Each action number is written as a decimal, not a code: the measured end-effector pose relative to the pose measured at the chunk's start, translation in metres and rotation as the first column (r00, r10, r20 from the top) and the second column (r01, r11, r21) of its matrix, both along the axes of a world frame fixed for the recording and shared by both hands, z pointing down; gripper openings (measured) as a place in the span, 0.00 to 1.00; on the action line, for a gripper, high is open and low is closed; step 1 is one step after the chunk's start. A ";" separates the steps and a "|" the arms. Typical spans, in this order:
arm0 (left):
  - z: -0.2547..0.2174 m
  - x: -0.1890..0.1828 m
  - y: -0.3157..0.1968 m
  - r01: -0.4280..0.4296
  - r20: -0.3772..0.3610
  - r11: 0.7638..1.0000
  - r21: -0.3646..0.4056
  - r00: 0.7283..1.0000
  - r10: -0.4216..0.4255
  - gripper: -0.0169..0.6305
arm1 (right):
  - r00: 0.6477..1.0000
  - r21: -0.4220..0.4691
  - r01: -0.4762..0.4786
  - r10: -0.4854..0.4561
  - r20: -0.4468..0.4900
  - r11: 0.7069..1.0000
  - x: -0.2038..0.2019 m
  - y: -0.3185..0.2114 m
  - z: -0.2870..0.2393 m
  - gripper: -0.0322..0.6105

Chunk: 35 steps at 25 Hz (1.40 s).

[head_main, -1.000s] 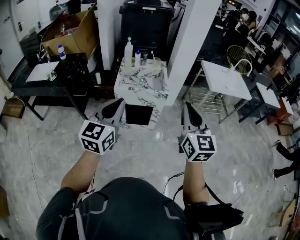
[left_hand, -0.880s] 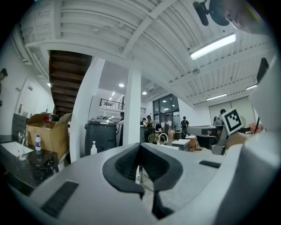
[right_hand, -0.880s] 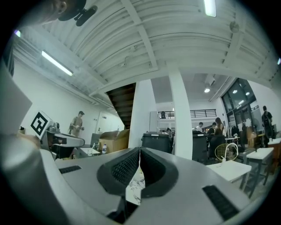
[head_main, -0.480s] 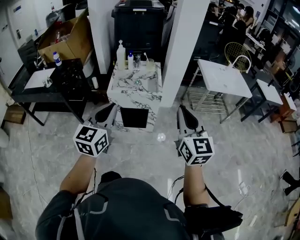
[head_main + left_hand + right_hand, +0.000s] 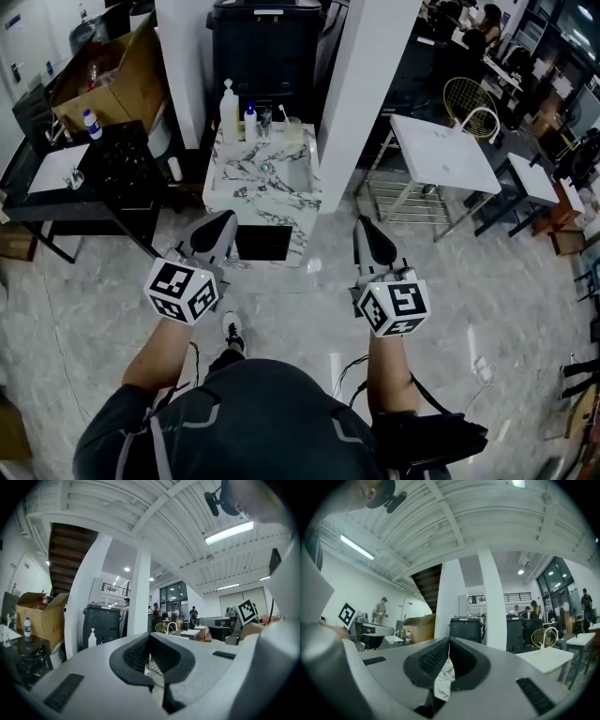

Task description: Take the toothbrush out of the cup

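Note:
A marble washstand (image 5: 246, 178) stands ahead of me on the floor. Along its far edge are a white pump bottle (image 5: 229, 99), a small blue bottle (image 5: 249, 121) and a pale cup (image 5: 293, 129); a thin toothbrush seems to stand in the cup, too small to tell clearly. My left gripper (image 5: 226, 218) hangs in the air short of the stand's near left corner, jaws shut and empty, as the left gripper view (image 5: 149, 635) shows. My right gripper (image 5: 360, 223) is level with it to the stand's right, shut and empty (image 5: 449, 640). Both are well short of the cup.
A white pillar (image 5: 364, 94) rises right of the stand, with a black bin (image 5: 267, 47) behind it. A black table (image 5: 112, 164) with a bottle (image 5: 91, 124) and a cardboard box (image 5: 112, 70) are at the left. A white table (image 5: 441, 155) stands to the right.
I have walked closer to the washstand; it now lies nearer and larger between the grippers. Both grippers have moved forward with me and stayed shut.

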<state>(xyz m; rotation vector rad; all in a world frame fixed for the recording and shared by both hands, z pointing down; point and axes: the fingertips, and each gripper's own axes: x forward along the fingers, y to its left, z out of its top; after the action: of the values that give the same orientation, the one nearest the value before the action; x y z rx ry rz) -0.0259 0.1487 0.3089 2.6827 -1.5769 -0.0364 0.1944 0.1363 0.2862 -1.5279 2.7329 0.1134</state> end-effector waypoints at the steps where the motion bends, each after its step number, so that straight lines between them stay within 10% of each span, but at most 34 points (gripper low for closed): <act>1: 0.001 -0.009 -0.013 0.004 0.002 1.000 0.007 1.000 -0.004 0.04 | 1.000 -0.001 -0.007 0.007 -0.008 1.000 -0.008 -0.012 -0.001 0.09; 17: -0.013 -0.092 -0.167 -0.181 -0.035 0.982 0.051 0.982 0.183 0.04 | 0.997 -0.015 0.051 -0.052 -0.061 0.999 -0.136 -0.153 -0.009 0.09; 35: 0.015 -0.141 -0.292 -0.116 -0.010 0.993 -0.010 0.993 0.116 0.04 | 0.997 0.001 0.023 -0.023 -0.073 1.000 -0.166 -0.286 -0.001 0.10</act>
<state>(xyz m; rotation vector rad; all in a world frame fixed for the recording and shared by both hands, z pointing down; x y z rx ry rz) -0.1665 -0.1436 0.3238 2.7563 -1.4115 -0.0381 0.0280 -0.1498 0.2853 -1.5207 2.8039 0.1750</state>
